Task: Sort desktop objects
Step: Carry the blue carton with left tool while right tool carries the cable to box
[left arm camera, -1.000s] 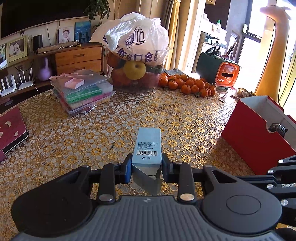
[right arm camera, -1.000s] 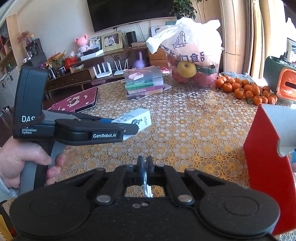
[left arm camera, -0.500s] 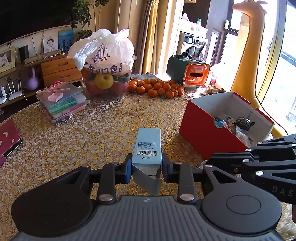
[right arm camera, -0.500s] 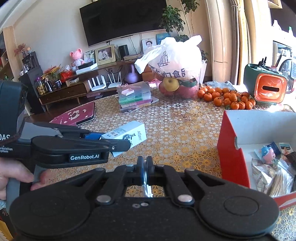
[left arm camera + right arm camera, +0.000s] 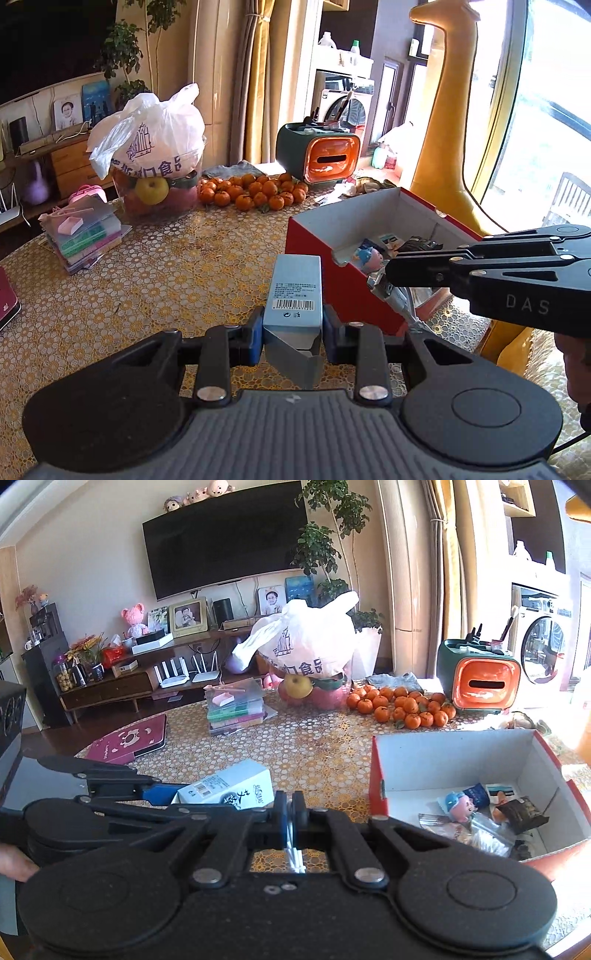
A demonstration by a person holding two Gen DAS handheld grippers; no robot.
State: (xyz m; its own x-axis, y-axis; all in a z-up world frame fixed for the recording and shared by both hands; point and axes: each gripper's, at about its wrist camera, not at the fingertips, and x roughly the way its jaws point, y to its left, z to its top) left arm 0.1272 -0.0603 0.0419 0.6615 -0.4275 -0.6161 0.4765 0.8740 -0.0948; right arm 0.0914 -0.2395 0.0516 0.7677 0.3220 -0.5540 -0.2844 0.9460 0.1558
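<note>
My left gripper (image 5: 292, 325) is clenched on a pale blue carton (image 5: 295, 295), held above the worktop (image 5: 166, 280) just beside the red box's (image 5: 332, 280) near wall. My right gripper (image 5: 291, 812) pinches a few white cotton swabs (image 5: 295, 856) over the worktop, near the red box's open corner.

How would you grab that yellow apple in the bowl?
The apple sits in the clear bowl under the plastic bag, which drapes over the top. I'd probably lift the bag off first, then come down from above and pinch the apple across its round sides, since the bowl's wall blocks a sideways reach.
</note>
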